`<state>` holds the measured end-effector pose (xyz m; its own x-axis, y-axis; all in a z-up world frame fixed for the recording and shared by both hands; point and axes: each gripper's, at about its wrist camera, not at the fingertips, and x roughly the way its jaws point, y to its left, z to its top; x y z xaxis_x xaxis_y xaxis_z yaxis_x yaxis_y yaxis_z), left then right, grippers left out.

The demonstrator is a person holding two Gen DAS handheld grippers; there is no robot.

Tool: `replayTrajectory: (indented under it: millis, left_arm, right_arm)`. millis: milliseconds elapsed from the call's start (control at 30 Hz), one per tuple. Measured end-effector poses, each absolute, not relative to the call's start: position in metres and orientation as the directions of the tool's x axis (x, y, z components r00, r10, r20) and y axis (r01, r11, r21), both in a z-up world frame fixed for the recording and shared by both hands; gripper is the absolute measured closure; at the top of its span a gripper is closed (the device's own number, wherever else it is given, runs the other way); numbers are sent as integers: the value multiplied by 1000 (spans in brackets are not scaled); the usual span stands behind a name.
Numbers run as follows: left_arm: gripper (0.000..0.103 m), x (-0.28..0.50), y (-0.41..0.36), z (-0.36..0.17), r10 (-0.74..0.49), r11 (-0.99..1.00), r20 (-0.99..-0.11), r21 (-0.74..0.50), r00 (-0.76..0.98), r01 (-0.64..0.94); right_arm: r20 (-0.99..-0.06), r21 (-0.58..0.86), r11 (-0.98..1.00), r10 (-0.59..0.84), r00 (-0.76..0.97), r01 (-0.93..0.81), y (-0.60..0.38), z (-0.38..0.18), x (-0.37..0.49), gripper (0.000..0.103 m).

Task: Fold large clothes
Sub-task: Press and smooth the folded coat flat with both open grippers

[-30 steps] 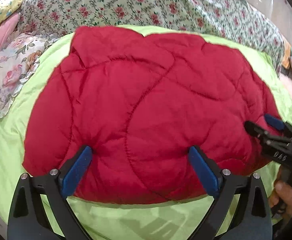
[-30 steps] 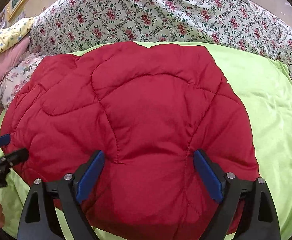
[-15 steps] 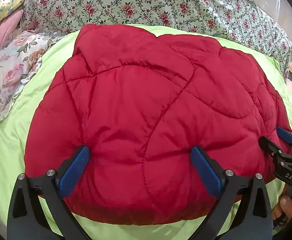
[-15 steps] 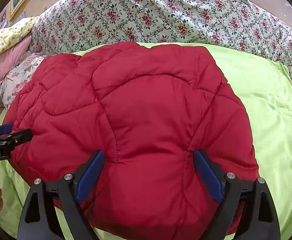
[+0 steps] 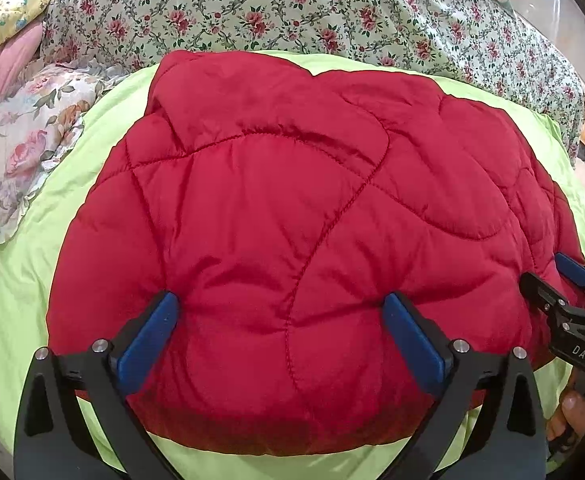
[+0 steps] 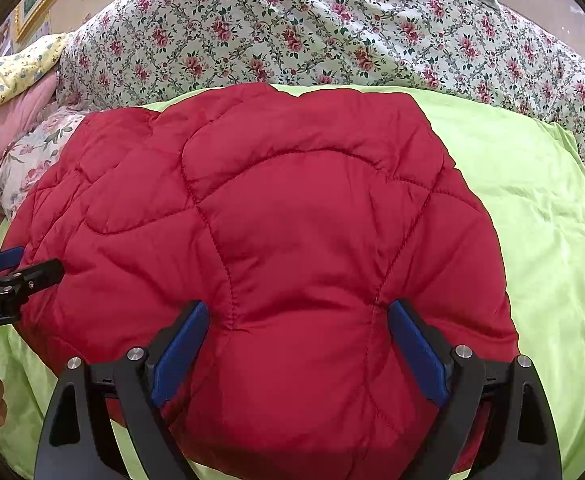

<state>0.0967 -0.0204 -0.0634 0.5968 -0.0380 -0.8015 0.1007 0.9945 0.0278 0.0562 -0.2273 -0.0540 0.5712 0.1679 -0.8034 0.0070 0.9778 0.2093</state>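
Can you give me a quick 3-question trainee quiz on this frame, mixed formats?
1. True or false: the jaws of the left gripper are spread wide, with the red quilted jacket bulging between them.
2. Multiple choice: what lies directly under the jacket? A) lime green sheet B) wooden table C) bare floor
3. Fill in: behind the jacket, at the far side of the bed, lies a ______-print quilt.

Key: 1 true; 2 A; 3 floral. Note for trainees: the right gripper stands the same way, jaws wide on the near edge of the jacket, nothing pinched yet.
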Motion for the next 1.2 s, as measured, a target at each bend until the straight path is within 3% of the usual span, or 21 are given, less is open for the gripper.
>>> replayTrajectory:
  millis: [633, 1033, 1200]
  left_arm:
    - [0, 74, -13, -53, -69, 994, -792, -1, 607, 111]
    - [0, 82, -10, -61, -68, 992, -805, 9, 589, 126]
    - [0, 61, -8, -52, -89, 990, -798, -7, 596, 137]
  right_arm:
    - [-776, 273, 962, 207, 595, 22, -232, -26, 30, 12]
    - [-829, 261, 965, 207, 519, 32, -236, -48, 44, 11]
    - [-816, 287, 957, 223, 533, 39, -237, -33, 31, 12]
